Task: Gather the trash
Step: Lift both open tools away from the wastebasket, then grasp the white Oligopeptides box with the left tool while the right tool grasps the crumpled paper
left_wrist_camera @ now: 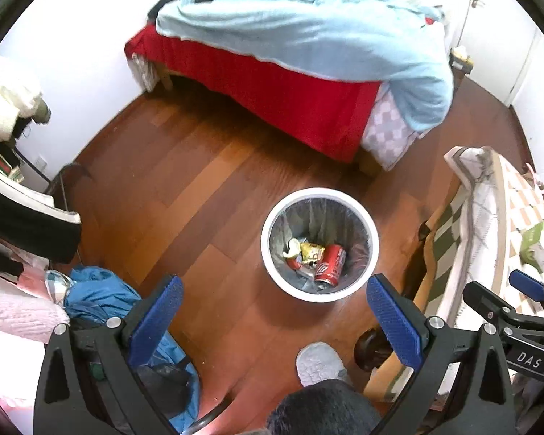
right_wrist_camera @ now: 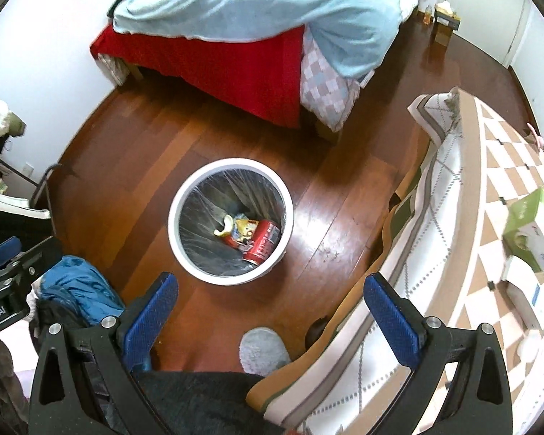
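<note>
1. A bed (left_wrist_camera: pixel 301 47) with a pale blue blanket and red skirt fills the far side of the room, on a wooden floor (left_wrist_camera: pixel 185 188).
2. A checkered tablecloth (right_wrist_camera: pixel 471 217) covers a table on the right, with a green tissue box (right_wrist_camera: pixel 533 228) on it.
3. A white trash bin (left_wrist_camera: pixel 319 244) stands on the floor, ahead of both tongs and below them, well apart.
4. Inside the bin lie a red can (left_wrist_camera: pixel 330 266) and a yellow wrapper (left_wrist_camera: pixel 310 252).
5. The left gripper (left_wrist_camera: pixel 272 311) is spread wide, holding nothing.
6. The right gripper (right_wrist_camera: pixel 268 308) is likewise wide apart and empty-handed.
</note>
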`<action>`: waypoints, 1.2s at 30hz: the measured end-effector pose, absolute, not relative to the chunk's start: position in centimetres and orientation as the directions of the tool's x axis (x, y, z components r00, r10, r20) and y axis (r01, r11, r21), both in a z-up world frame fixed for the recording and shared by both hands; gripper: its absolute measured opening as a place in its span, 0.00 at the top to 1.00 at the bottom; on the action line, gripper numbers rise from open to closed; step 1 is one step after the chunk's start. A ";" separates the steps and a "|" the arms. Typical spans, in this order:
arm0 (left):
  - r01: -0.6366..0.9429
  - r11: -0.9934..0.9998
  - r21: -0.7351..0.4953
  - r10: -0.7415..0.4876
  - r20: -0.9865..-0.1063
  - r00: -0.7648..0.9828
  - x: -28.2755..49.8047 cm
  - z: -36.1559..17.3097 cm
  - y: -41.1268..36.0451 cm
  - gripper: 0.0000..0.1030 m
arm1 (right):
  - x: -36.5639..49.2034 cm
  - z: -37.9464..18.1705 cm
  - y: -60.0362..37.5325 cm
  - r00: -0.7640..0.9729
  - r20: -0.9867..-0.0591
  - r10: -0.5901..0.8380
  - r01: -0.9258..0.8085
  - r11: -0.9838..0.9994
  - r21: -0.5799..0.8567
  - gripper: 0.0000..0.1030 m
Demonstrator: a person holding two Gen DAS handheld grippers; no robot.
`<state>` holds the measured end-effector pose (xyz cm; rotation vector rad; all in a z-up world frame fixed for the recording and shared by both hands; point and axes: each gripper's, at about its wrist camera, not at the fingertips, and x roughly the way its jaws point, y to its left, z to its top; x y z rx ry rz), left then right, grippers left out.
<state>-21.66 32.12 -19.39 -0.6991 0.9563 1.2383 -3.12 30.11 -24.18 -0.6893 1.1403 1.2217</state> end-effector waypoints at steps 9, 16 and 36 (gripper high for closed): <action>-0.965 0.254 0.064 0.541 -0.836 0.087 -19.8 -13.6 27.3 0.00 | -2.4 -16.7 24.2 -0.081 -0.870 0.486 -0.941 0.249 0.227 0.00; -0.948 0.308 0.077 0.576 -0.808 0.121 -14.6 -12.2 23.2 0.00 | 0.4 -12.9 18.6 -0.107 -0.813 0.572 -0.893 0.303 0.331 0.00; -0.884 0.388 -0.261 0.074 -0.947 0.313 17.9 -28.2 18.1 0.06 | 31.0 -20.8 -8.0 0.240 -0.920 0.309 -0.430 0.884 0.184 0.30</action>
